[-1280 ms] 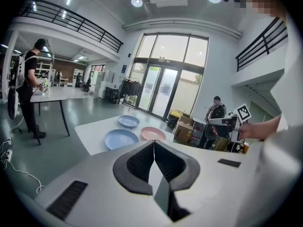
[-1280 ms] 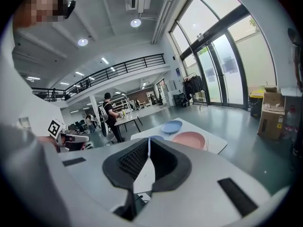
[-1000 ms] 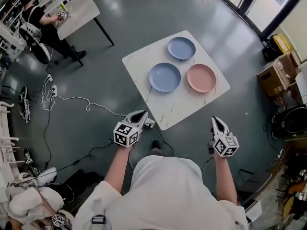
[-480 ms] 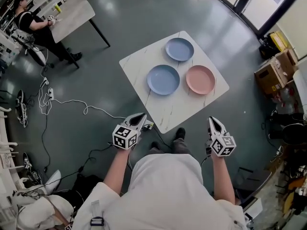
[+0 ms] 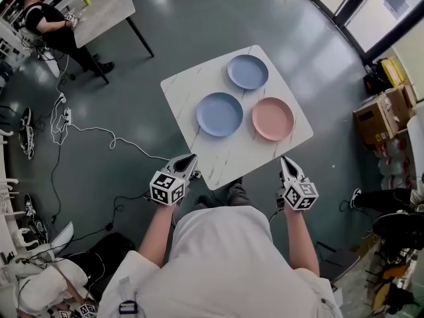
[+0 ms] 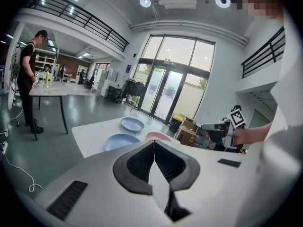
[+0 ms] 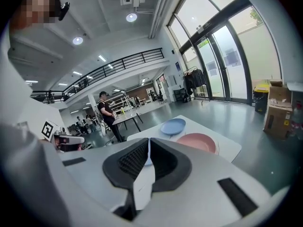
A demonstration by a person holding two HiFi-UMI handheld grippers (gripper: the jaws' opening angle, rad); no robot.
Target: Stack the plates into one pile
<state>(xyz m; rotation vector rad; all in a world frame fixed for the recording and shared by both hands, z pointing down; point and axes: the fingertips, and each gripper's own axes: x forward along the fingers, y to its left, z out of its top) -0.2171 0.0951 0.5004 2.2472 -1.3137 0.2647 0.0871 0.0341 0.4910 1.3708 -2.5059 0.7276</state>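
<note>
While the three plates are lying apart and unstacked on the white marble-patterned square table [image 5: 222, 161], the entry is running as follows.

Item, plates: a round pale-blue plate at the far corner [image 5: 248, 71]; a second round pale-blue plate nearer the middle [image 5: 219, 114]; a round pink plate [image 5: 272, 118] just beside it on the right; none is touching another (being round, they are offering no long axis to line up with).

Item, claws: the left gripper [image 5: 193, 156] and the right gripper [image 5: 283, 158] are both showing their jaws pressed together with nothing between them; each is pointing forward and slightly down toward the table.

Item, relation: the plates are lying ahead of both claws; the pink plate is sitting almost straight ahead of the right gripper, which looks to be the nearer hand to it; the nearer blue plate is lying ahead and to the right of the left gripper.

Item, change: compared with a second ago, the person is standing closer; the table's near corner is now lying between the two grippers, and both tips are reaching its edges.
</note>
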